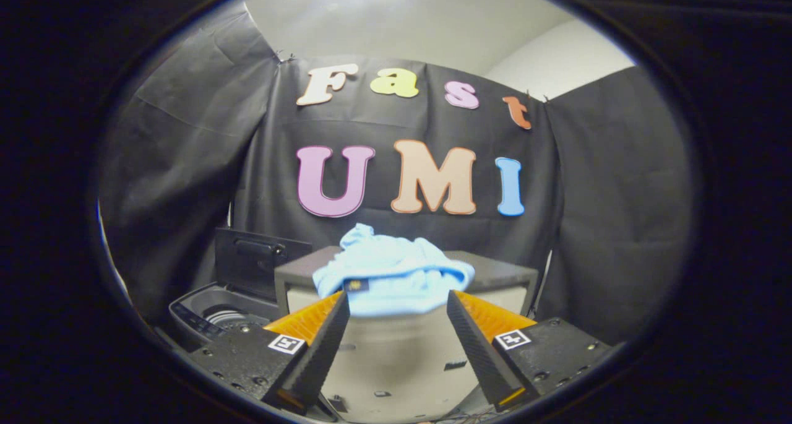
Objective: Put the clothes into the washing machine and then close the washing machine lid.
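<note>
Nearest the camera, the gripper [398, 306] stands wide, its fingers [322, 350] spread apart and holding nothing. Just ahead of the fingertips, a crumpled light-blue garment [393, 275] lies on the front edge of a box-like stand [495, 275] with a dark top and pale front. Off to the left and lower sits the washing machine [216, 315], its drum exposed and its dark lid [257, 263] raised upright. Black cloth [185, 164] hangs behind everything.

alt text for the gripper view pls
The gripper holds its jaws open toward a crumpled light blue garment on a box. Beside the box, a washing machine stands with its lid raised.
</note>
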Tool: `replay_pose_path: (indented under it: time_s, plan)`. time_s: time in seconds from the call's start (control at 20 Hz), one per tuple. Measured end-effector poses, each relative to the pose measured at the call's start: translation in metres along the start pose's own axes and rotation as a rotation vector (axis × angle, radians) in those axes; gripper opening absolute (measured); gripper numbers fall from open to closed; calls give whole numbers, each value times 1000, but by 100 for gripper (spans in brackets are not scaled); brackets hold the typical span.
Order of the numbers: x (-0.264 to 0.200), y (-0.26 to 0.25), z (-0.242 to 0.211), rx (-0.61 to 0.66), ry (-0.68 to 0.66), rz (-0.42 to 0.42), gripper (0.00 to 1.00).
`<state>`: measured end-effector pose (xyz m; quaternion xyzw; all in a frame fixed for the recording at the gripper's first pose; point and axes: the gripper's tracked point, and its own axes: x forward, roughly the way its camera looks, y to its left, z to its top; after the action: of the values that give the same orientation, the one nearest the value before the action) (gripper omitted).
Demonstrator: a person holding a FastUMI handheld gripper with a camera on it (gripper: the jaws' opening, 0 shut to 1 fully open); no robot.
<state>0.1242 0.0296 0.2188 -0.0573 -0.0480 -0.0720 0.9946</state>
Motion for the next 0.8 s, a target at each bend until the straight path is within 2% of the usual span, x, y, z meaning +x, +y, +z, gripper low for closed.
replay_pose_path:
  time_s: [0.2, 0.4, 0.5, 0.7, 0.8]
  plan:
    - [68, 4, 21, -2, 67, -33, 97]
    - [121, -11, -21, -21, 220, -110, 97]
    - [129, -5, -37, -13, 275, -93, 97]
    - [131, 1, -37, 88, 248, -109, 92]
    - [134, 14, -39, 86, 251, -67, 66]
